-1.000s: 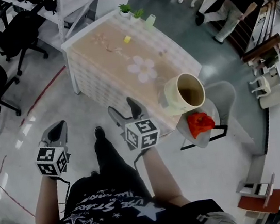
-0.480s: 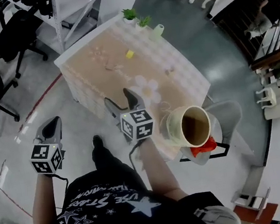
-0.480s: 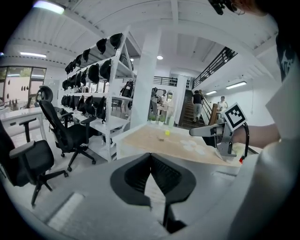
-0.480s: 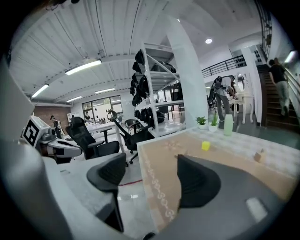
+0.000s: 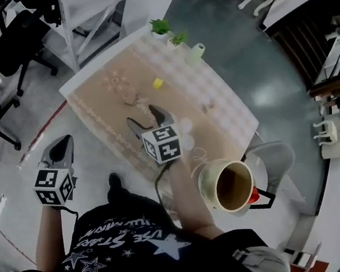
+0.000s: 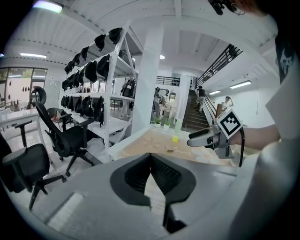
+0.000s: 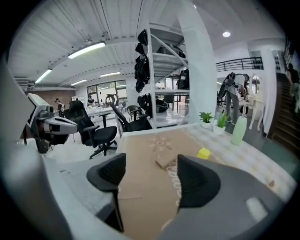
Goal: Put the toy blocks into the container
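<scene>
Evidently no block is gripped yet. The right gripper [image 5: 144, 118] is held low over the near part of the table [image 5: 97, 95], its jaws spread with only the cloth seen between them. It is pointed toward the tan block [image 7: 165, 161] and the yellow block [image 7: 203, 153] lying farther along, presumably so that one can be taken. The left gripper [image 6: 150, 157] is held off the table's left side, over the floor, with jaws pressed together on nothing; it is judged idle. The container [image 5: 204, 185], a cream open-topped tub, is stood at the table's near right corner beside the right forearm, where only a short carry would be needed. Both blocks lie well apart from it.
</scene>
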The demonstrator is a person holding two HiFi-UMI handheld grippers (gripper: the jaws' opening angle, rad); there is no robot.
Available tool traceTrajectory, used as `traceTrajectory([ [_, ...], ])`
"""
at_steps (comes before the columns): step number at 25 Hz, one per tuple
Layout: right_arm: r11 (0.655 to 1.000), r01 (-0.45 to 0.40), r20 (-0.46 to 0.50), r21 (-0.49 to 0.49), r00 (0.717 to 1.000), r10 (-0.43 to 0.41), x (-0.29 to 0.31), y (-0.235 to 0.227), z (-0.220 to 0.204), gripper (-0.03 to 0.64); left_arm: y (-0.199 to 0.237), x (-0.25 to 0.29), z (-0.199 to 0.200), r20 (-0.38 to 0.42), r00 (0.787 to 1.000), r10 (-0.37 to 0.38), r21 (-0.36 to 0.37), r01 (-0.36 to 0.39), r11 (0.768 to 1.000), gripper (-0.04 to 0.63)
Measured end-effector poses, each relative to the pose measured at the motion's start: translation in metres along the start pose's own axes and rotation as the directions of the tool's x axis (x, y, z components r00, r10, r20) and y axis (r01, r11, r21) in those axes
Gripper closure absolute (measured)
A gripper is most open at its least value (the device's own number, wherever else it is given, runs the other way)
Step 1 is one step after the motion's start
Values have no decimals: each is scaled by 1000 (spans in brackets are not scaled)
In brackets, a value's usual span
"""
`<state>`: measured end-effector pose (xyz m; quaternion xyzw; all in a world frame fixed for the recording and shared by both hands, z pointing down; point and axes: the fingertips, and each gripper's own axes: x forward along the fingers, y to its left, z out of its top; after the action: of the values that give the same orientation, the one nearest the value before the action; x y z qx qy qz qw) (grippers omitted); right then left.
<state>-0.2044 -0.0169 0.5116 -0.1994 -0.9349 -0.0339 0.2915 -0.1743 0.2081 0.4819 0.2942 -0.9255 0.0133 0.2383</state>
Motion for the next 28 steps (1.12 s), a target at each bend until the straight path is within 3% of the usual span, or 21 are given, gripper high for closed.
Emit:
traceTrajectory([
  [5,983,-27,-143,-180,990,1,31,-25,-11,279,11,17,11,3,999,38,-3,-38,999,586],
  [9,960,-99,-224,-262,974,39,49,-26,-12,279,17,23,13,-8,999,54,-5,-54,999,586],
  [13,923,-197,-290,-331,952,100,65,-19,-15,279,19,27,16,-23,999,47,-2,-47,999,586],
  [16,890,-224,-344,-396,935,82,76,-22,-18,279,22,35,20,-30,999,24,9,-24,1000,586],
  [21,870,-261,-401,-420,912,80,92,-28,-19,281,30,61,25,-49,998,-41,19,42,999,586],
  [28,861,-340,-505,-378,855,116,113,-31,-31,281,34,111,41,-79,985,-152,45,156,987,586],
])
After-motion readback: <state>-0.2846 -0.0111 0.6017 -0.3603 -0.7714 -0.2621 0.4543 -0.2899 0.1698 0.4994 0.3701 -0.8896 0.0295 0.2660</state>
